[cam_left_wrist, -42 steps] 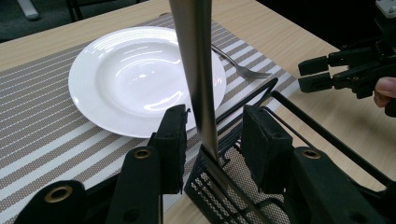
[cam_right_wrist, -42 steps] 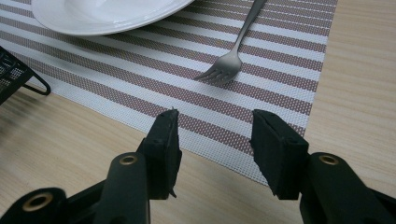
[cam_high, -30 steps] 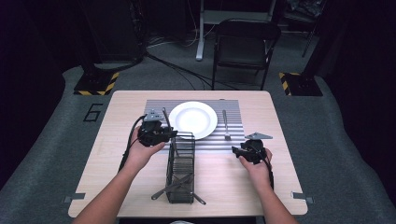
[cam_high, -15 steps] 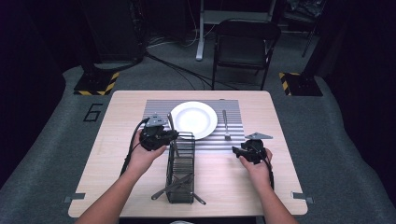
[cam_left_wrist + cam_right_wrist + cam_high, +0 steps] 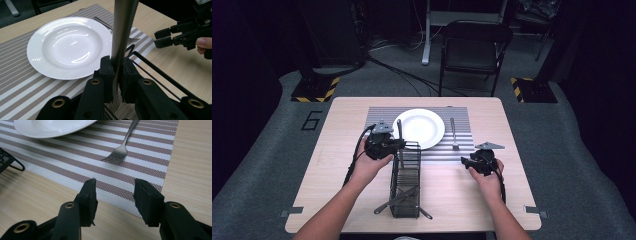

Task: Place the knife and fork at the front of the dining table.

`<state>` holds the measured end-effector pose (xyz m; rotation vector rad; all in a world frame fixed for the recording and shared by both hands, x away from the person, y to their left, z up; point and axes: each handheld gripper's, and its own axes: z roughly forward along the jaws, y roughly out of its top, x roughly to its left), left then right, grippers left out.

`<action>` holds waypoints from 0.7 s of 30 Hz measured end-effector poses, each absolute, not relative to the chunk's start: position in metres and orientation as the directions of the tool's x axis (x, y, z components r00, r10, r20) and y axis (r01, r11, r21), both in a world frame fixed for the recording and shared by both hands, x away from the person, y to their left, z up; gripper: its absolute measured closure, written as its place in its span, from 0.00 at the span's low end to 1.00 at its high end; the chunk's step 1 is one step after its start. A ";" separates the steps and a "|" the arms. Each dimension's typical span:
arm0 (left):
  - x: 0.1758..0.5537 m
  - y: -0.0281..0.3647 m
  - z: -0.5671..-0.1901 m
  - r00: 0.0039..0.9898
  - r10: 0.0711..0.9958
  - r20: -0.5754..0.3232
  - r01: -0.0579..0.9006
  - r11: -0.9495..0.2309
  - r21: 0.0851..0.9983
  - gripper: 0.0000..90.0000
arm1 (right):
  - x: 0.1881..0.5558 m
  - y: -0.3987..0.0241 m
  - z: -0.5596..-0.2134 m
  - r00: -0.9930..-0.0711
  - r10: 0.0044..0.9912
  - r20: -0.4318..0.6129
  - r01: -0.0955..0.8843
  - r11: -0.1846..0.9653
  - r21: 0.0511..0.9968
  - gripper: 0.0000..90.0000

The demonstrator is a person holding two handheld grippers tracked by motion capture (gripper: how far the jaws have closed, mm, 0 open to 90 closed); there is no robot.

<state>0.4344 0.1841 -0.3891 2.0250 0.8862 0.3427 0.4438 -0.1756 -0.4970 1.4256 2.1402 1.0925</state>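
Steel utensil [image 5: 123, 32] clamped upright in left hand-held gripper [image 5: 115, 72], just beside white plate [image 5: 418, 127], above wire caddy [image 5: 405, 180], likely for setting out. Right hand-held gripper [image 5: 115, 195] wide, empty, near fork [image 5: 120, 150] right of plate.

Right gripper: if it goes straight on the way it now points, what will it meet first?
Probably the striped placemat, then the tines of the fork lying on it. The open right gripper points there; its height is unclear.

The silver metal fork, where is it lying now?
In the high view, the silver metal fork lies on the striped placemat, just right of the white round plate, tines toward the right tool.
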 end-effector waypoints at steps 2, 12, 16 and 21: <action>0.433 0.184 -0.384 0.711 0.699 -0.078 0.452 -0.369 0.812 0.91 | 0.444 -0.175 -0.497 -0.435 0.892 0.126 0.624 0.198 0.756 0.58; 0.427 0.185 -0.355 0.719 0.690 -0.086 0.440 -0.356 0.824 0.91 | 0.444 -0.175 -0.498 -0.423 0.897 0.132 0.633 0.188 0.751 0.59; 0.425 0.184 -0.342 0.726 0.683 -0.086 0.436 -0.360 0.825 0.91 | 0.444 -0.175 -0.498 -0.421 0.897 0.136 0.633 0.183 0.752 0.58; 0.423 0.182 -0.328 0.731 0.677 -0.077 0.427 -0.367 0.827 0.91 | 0.444 -0.176 -0.498 -0.424 0.895 0.137 0.632 0.184 0.753 0.58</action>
